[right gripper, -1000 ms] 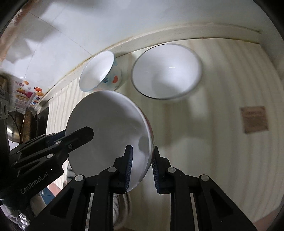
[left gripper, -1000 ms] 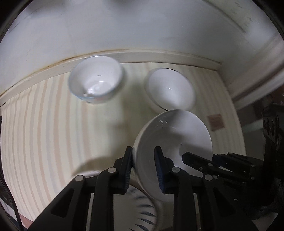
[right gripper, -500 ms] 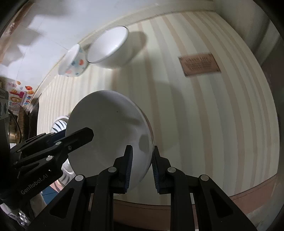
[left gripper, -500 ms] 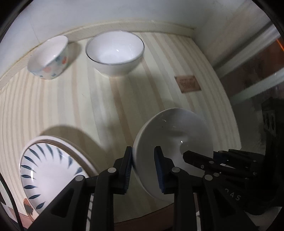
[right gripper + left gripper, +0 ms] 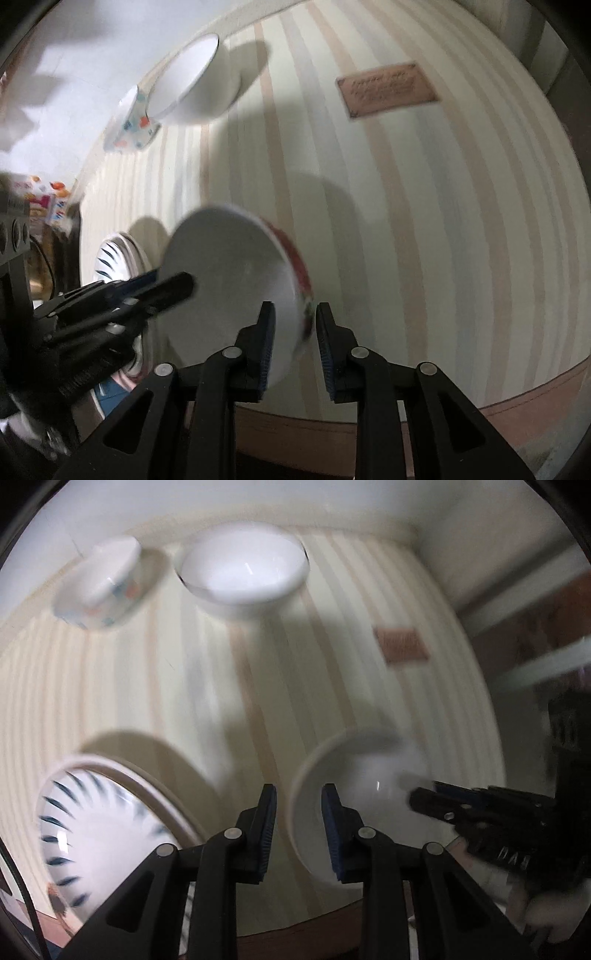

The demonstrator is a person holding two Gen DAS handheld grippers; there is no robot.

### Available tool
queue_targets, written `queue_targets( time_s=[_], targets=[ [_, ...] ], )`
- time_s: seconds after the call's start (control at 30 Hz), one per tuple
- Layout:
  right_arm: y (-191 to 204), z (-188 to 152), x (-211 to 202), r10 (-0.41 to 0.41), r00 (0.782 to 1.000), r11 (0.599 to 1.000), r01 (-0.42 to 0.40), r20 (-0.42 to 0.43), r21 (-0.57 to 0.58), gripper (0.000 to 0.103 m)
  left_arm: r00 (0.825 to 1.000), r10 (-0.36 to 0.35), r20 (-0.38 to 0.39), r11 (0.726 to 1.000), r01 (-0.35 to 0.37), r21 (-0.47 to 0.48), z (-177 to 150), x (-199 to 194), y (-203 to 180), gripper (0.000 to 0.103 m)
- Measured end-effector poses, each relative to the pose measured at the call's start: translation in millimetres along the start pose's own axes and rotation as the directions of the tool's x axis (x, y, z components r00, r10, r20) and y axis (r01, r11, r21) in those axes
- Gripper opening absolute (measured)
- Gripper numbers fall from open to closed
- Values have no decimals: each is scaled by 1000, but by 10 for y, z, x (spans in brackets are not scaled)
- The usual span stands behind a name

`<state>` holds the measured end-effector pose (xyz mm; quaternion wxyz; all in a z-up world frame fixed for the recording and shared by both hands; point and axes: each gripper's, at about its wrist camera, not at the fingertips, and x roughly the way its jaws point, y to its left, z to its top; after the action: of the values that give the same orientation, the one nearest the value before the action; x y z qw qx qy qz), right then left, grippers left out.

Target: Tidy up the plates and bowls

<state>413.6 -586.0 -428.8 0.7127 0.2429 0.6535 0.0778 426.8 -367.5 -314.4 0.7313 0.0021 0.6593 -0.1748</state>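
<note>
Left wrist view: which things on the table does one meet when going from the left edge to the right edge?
Blue-patterned plate → small flowered bowl → plain white bowl → white bowl held by both grippers → brown label on the striped tablecloth.

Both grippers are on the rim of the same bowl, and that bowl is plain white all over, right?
Not plain white. Both the left gripper and the right gripper straddle the rim of one bowl, but the right wrist view shows a red and green pattern on its outer wall. Only its inside is white.
</note>
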Motion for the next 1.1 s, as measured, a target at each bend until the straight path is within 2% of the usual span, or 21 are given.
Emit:
queue_targets(
  time_s=[0.07, 0.1, 0.13, 0.2, 0.33, 0.47, 0.57, 0.6, 0.63, 0.7, 0.77, 1.1],
  targets=[
    [-52, 131, -232, 13, 999, 1000, -13, 36, 14, 28, 999, 9, 48, 999, -7, -32, 162, -181, 114, 26],
    [-50, 195, -289, 19, 999, 1000, -20, 49, 16, 34, 997, 17, 75, 998, -13, -56, 278, -251, 195, 30],
    [-46, 283, -374, 26, 997, 999, -27, 72, 19, 44, 996, 23, 92, 997, -16, -75, 371, -277, 260, 30],
    [12, 534, -474, 56, 992, 998, -57, 114, 8, 58, 994, 41, 105, 991, -27, -132, 625, -265, 435, 30],
    [227, 1104, -354, 105, 983, 994, -100, 152, -38, 58, 996, 36, 76, 977, -19, -213, 1074, -47, 651, 30],
    [412, 1608, 27, 157, 980, 988, -154, 123, -28, 58, 998, 33, 46, 969, -21, -246, 1389, 173, 762, 30],
    [536, 1842, 270, 153, 983, 988, -150, 100, -39, 55, 1000, 23, 18, 969, -18, -245, 1530, 334, 792, 30],
    [526, 1877, 328, 154, 984, 988, -152, 88, -37, 50, 999, 32, 18, 971, -27, -237, 1543, 380, 788, 30],
    [577, 1935, 432, 153, 985, 988, -151, 75, -31, 41, 999, 32, 28, 974, -25, -226, 1553, 394, 783, 30],
    [573, 1959, 522, 162, 985, 987, -161, 61, -22, 33, 998, 31, 52, 982, -20, -188, 1568, 391, 757, 30],
    [601, 1970, 558, 131, 989, 991, -130, 73, -27, 26, 998, 40, 54, 985, -31, -172, 1553, 369, 748, 30],
    [734, 1823, 421, 44, 994, 994, -33, 103, -105, 26, 992, 56, 109, 994, -44, -104, 1497, 154, 504, 30]
  ],
)
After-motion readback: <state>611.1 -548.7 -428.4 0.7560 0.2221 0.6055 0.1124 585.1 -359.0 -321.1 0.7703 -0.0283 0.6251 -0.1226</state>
